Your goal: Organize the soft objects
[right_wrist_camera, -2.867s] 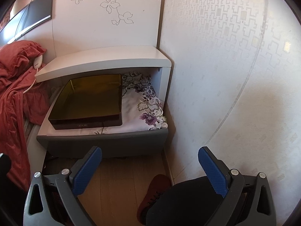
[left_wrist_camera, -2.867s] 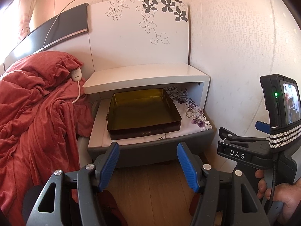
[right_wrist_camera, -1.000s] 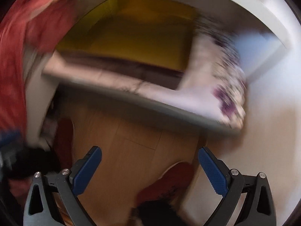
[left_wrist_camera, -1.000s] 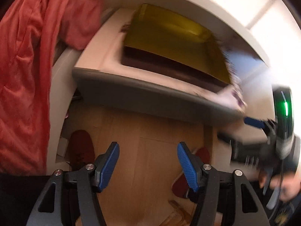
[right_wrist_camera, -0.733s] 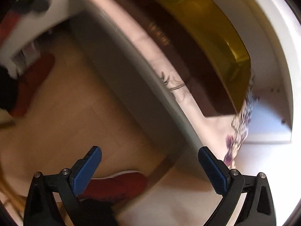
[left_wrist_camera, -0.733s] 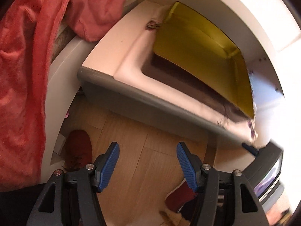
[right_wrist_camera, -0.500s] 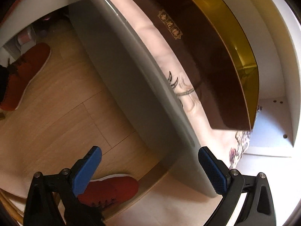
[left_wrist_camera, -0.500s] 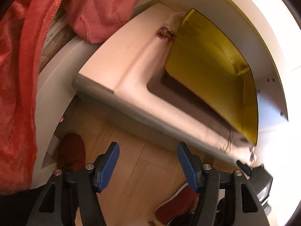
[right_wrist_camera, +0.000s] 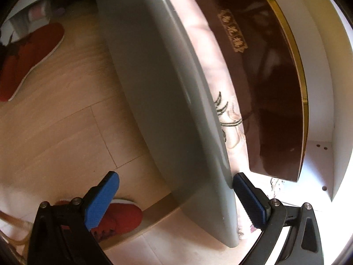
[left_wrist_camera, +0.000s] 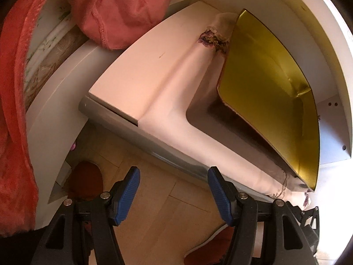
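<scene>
A pale pink cloth (left_wrist_camera: 176, 101) with a dark floral print lies spread over the low shelf of the nightstand (left_wrist_camera: 123, 77). A brown box with a gold inside (left_wrist_camera: 264, 88) sits on top of it. My left gripper (left_wrist_camera: 173, 183) hangs open above the wooden floor, just in front of the grey front panel (left_wrist_camera: 154, 141), with nothing between its fingers. In the right wrist view my right gripper (right_wrist_camera: 174, 181) is wide open and close to the grey front panel (right_wrist_camera: 167, 110). Its right pad (right_wrist_camera: 249, 198) is beside the cloth's (right_wrist_camera: 220, 77) front edge, below the box (right_wrist_camera: 264, 88).
A red blanket (left_wrist_camera: 123, 6) hangs off the bed at the left and onto the nightstand's corner. Red slippers (right_wrist_camera: 30, 55) (right_wrist_camera: 119, 216) lie on the wooden floor (right_wrist_camera: 66, 132) under both grippers. The nightstand's white upper top (left_wrist_camera: 326, 33) overhangs the box.
Both grippers have sunk and rolled, coming close to the nightstand's low shelf. The right one now sits right at the grey front edge. Both stay open and hold nothing.
</scene>
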